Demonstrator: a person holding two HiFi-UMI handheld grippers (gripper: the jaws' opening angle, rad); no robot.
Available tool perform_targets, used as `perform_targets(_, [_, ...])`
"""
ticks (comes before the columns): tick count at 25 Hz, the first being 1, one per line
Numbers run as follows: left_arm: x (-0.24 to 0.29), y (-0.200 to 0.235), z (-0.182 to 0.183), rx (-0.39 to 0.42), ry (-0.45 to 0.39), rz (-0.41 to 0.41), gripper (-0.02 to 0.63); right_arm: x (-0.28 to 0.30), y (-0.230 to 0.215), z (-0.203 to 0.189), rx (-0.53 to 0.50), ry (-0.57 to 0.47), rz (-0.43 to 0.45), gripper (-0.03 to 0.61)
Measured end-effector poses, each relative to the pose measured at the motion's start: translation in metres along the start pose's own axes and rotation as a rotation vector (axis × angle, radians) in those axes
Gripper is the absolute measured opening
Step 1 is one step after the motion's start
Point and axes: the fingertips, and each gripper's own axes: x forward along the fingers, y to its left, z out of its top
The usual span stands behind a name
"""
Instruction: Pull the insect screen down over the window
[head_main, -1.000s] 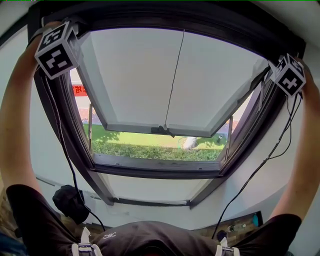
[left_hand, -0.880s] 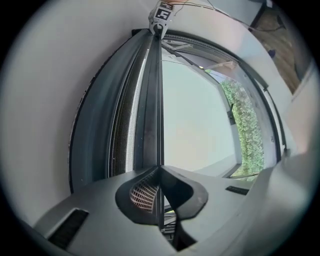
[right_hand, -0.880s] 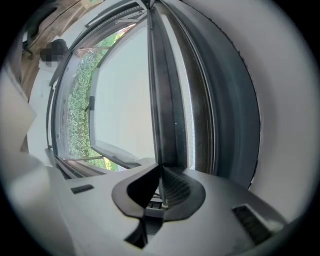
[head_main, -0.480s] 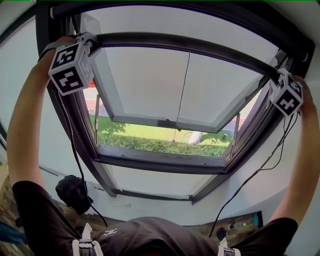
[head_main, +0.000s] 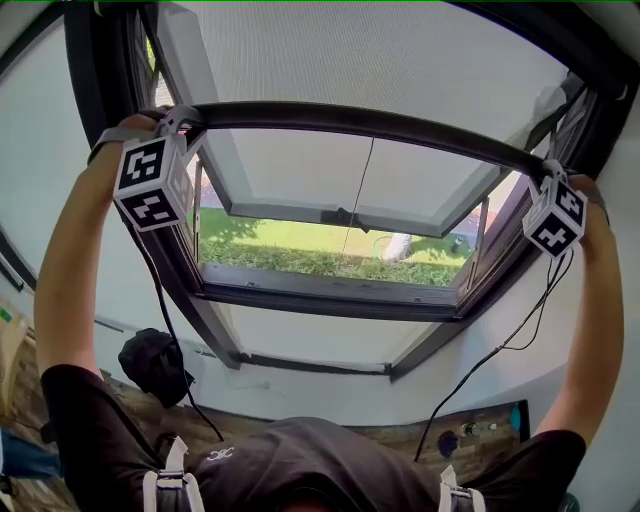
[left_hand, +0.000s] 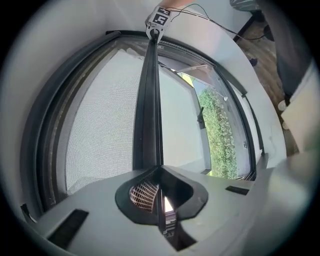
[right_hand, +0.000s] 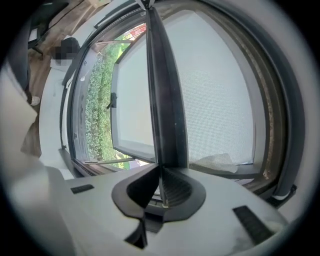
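- Head view: the jaw tips of the left hand-held gripper sit tucked against the bottom bar of the insect screen, with the marker cube in front, so the grip hardly shows there.
- Same story on the right hand-held gripper: cube clear, tips lost at the bar's far end.
- The gripper views settle it. The left pair is pressed nearly together, pinching a thin edge of the bar, which runs straight away from it; the right pair is pinching its end the same way.
- The top of the mesh is cut off by the picture's upper edge.
- The mesh covers the upper part of the window frame. The bar lies across the opening above the tilted-out sash.
- Below the bar the opening is uncovered, and grass shows through.
- A thin cord hangs from mid-bar; I can't make out where it ends.
- A dark lump sits low left; I can't tell what it is.
- Both arms are raised and spread wide: left forearm up the left side, right forearm up the right.
- Both grippers point inward along the bar, and black cables trail down from them.
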Motion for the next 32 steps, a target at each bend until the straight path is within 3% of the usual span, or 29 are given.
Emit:
perform_targets(5, [0.007,-0.041,0.003,0.005,0.0,-0.009,0.025,0.009,0.042,-0.004,-0.006,0.004,0.032,0.025])
perform_targets(20, [0.039,-0.196,0.0,-0.018,-0.002,-0.23,0.025,0.046,0.195,-0.003,-0.041,0.03,0.213,0.025])
perform_targets(32, [0.069,-0.317,-0.003,-0.042,0.004,-0.361,0.026,0.076,0.314,-0.002,-0.051,0.006,0.227,0.023])
